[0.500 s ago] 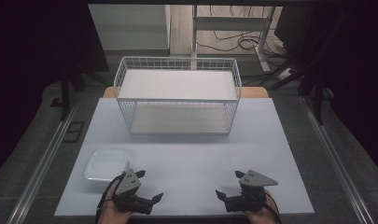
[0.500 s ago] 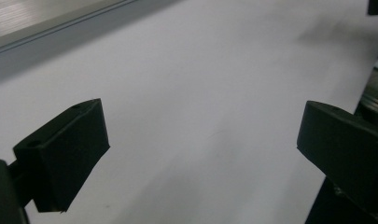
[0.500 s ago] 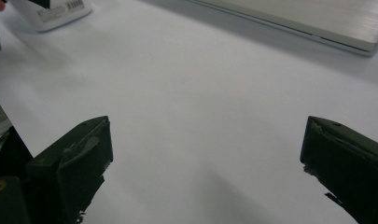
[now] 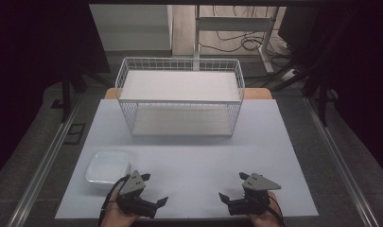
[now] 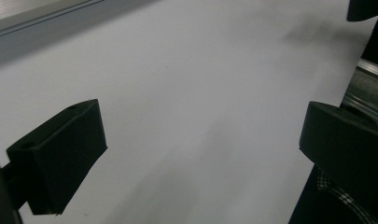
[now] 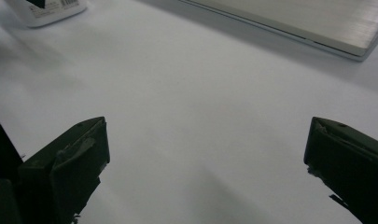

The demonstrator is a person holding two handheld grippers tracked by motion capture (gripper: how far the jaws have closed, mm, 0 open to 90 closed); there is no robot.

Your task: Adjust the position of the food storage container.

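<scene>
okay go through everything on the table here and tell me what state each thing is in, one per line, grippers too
left gripper: open, nothing between the jaws, low over the table's near edge.
right gripper: open, nothing between the jaws, low over the near edge.
white tray: upright, looks empty, lying flat at the near left, just beyond the left gripper.
wire basket: upright at the far middle, two white shelves, nothing on them.
table: white top, flat.
</scene>
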